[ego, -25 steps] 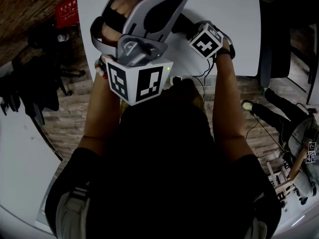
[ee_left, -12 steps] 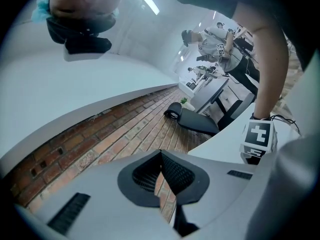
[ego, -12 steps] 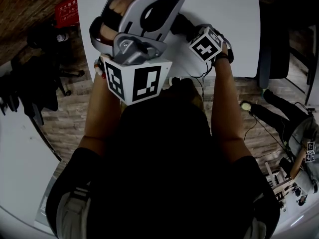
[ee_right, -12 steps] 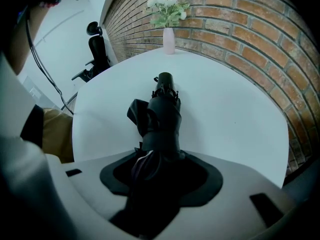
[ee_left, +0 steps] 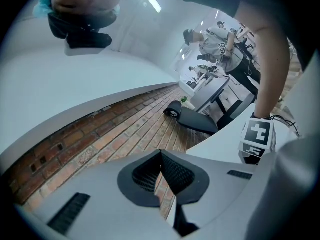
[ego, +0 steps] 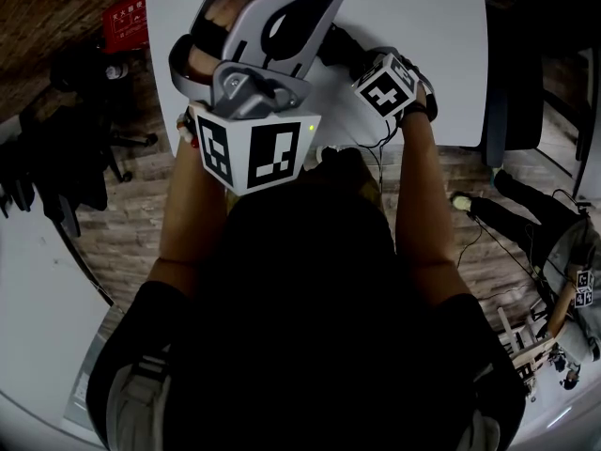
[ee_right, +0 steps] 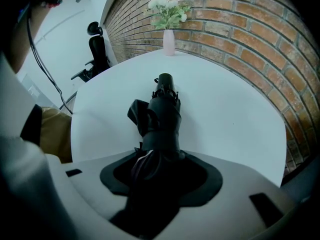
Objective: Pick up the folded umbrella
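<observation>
**Umbrella between the right gripper's jaws, flat on the table**

The umbrella (ee_right: 162, 116) lies on the white table (ee_right: 235, 114) and runs straight ahead of the right gripper (ee_right: 155, 170). Its near end fills the space between the jaws, and its capped tip points away. The jaws have just been closing and now stand partly apart with the bundled cloth between them. The pads seem to press on it, though dark cloth against dark pads makes the contact hard to read.

It will likely handle as a stiff rod wrapped in soft, slack cloth, and it should be fairly light. A strap binds the cloth just ahead of the jaws, and a loose flap sticks out to the gripper's left. Slick cloth could slide over the rod under a weak squeeze. Held by one end, the far tip would probably droop. The best hold looks to be at the strap or nearer the middle, where the bundle is tight.

The left gripper (ee_left: 161, 159) has its jaws together on nothing and is held up beside the right one, pointing off the table. Well beyond the umbrella's tip, a vase of flowers (ee_right: 169, 34) stands at the table's far edge by the brick wall (ee_right: 240, 24).
</observation>
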A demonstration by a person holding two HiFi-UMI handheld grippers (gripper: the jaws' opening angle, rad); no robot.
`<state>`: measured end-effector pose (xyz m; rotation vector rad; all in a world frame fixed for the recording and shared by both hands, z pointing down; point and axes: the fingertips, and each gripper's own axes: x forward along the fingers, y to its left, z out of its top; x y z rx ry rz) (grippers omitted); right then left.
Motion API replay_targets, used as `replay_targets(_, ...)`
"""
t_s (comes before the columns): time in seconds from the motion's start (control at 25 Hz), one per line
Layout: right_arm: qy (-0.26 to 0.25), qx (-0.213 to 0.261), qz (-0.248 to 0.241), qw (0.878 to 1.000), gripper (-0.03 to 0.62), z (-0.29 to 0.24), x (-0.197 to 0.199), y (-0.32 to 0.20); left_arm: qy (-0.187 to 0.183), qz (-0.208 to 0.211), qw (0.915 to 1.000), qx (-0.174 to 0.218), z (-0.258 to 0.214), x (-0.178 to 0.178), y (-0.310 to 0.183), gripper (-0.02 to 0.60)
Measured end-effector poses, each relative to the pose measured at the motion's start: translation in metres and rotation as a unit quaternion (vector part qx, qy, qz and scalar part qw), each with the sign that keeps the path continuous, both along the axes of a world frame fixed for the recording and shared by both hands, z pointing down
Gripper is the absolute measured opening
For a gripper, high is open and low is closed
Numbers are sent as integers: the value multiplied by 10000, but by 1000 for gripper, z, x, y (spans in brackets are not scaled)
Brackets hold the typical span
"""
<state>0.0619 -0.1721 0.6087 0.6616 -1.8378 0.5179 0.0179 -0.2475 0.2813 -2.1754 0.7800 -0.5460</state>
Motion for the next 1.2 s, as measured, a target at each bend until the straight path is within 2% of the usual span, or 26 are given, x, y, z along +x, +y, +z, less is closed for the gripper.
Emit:
replay_targets(0.2, 46, 439, 247, 9987, 225, -8, 3, -6, -16, -6, 9999, -137, 9, -3, 1, 12)
replay_targets(0.6, 48, 613, 455, 9971, 225, -21, 14, -4, -19, -20, 10000, -59, 3, 0, 7, 12)
replay_targets(1.2, -69, 1373, 452, 9895, 227, -74, 10, -23, 94, -233, 9997, 31, -18, -16, 16, 12)
